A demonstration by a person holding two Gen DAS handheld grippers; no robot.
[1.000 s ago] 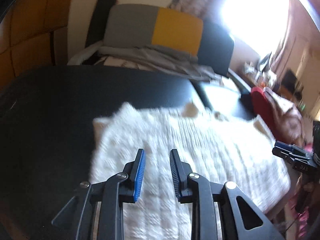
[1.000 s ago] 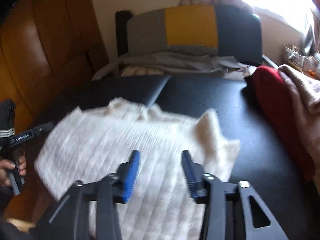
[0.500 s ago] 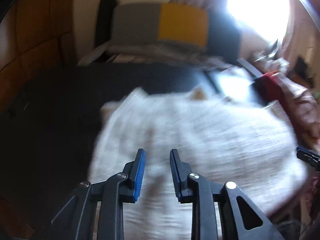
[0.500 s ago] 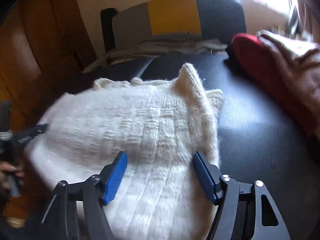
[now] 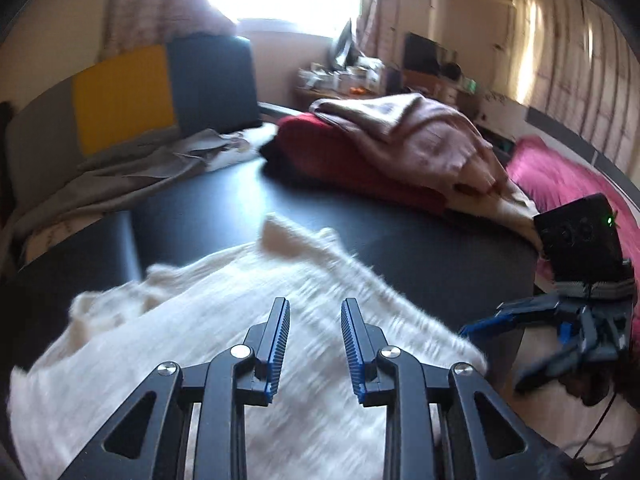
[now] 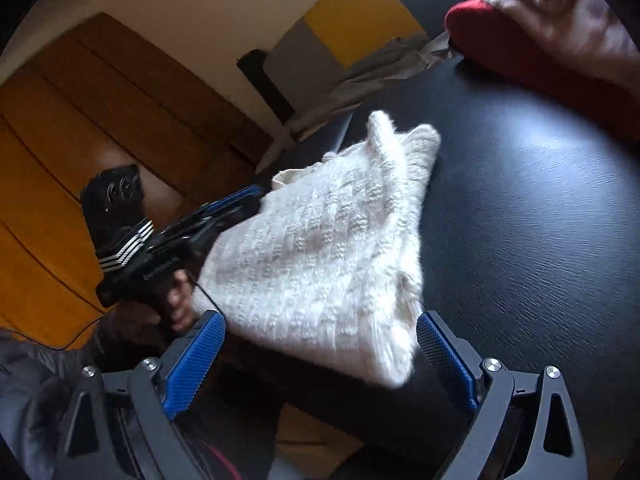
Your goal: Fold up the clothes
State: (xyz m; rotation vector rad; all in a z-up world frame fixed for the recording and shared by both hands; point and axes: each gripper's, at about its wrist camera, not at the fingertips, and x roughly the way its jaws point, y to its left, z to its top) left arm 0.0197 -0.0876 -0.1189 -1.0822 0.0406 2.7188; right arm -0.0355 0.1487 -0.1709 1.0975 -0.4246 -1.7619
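A white knitted sweater (image 5: 224, 320) lies folded on the black table (image 5: 400, 248), its near part hanging over the table's front edge; it also shows in the right wrist view (image 6: 328, 248). My left gripper (image 5: 314, 316) hovers just above the sweater, its jaws a narrow gap apart and empty. My right gripper (image 6: 320, 344) is wide open and empty, low in front of the sweater's near corner. The right gripper shows at the right edge of the left wrist view (image 5: 560, 328); the left one shows at the sweater's left side (image 6: 216, 216).
A red garment (image 5: 352, 160) under a beige-pink one (image 5: 420, 128) lies at the table's far right. Grey cloth (image 5: 132, 168) lies on a grey, yellow and blue chair (image 5: 132, 92) behind the table. A wooden wall (image 6: 80, 128) stands at the left.
The right gripper has opened wider and dropped back towards the table's front edge. The left gripper has swung right across the sweater, with the same narrow gap.
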